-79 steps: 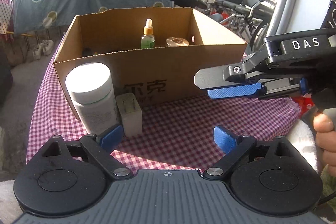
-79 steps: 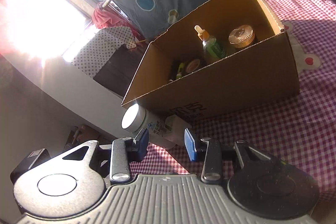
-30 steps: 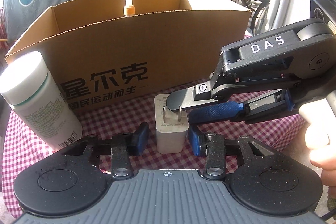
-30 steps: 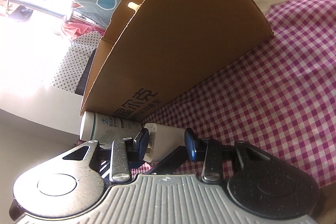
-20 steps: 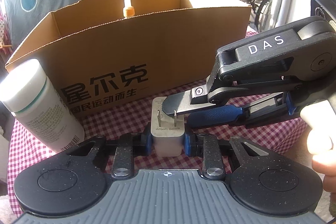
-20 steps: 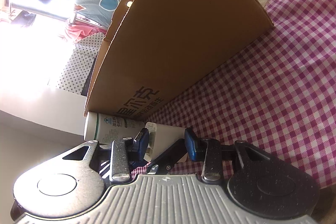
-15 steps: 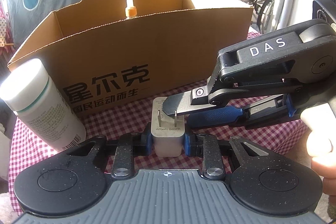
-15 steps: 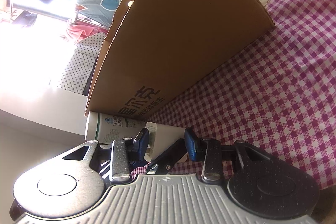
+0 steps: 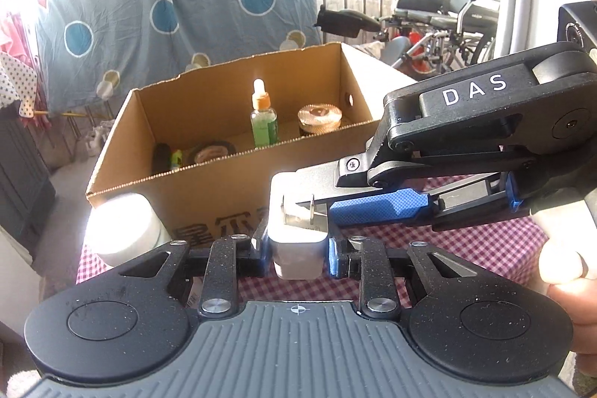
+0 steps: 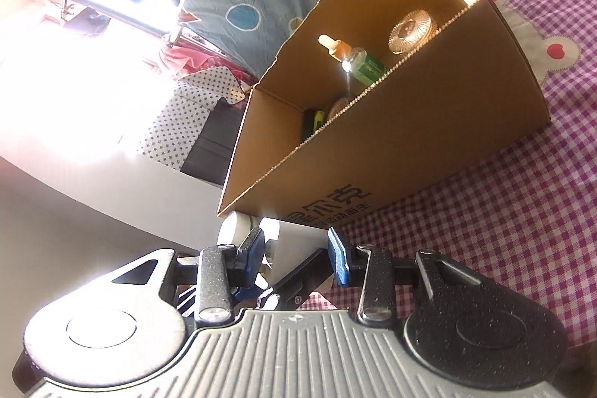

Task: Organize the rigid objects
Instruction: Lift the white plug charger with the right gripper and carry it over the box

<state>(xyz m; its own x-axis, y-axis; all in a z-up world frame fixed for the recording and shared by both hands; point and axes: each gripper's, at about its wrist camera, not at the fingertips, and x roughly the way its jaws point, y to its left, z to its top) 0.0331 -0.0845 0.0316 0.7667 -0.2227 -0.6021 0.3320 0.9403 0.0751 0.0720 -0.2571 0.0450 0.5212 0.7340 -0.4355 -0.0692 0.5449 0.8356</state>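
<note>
A white plug charger with two metal prongs hangs above the checked tablecloth, just in front of the cardboard box. My left gripper is shut on its sides. My right gripper reaches in from the right, one finger over the prong face and the blue pad at the charger's far edge. In the right wrist view the charger fills the gap of the right gripper, and both pads look to touch it. A white bottle stands at the box's left corner.
The open box holds a green dropper bottle, a gold-lidded jar, a tape roll and small items at its left end. A person's hand holds the right gripper. A blue blanket and wheelchairs stand behind the table.
The left jaws closed on the charger, then both grippers rose with it. The box's inside, hidden a second ago, now shows over its front wall.
</note>
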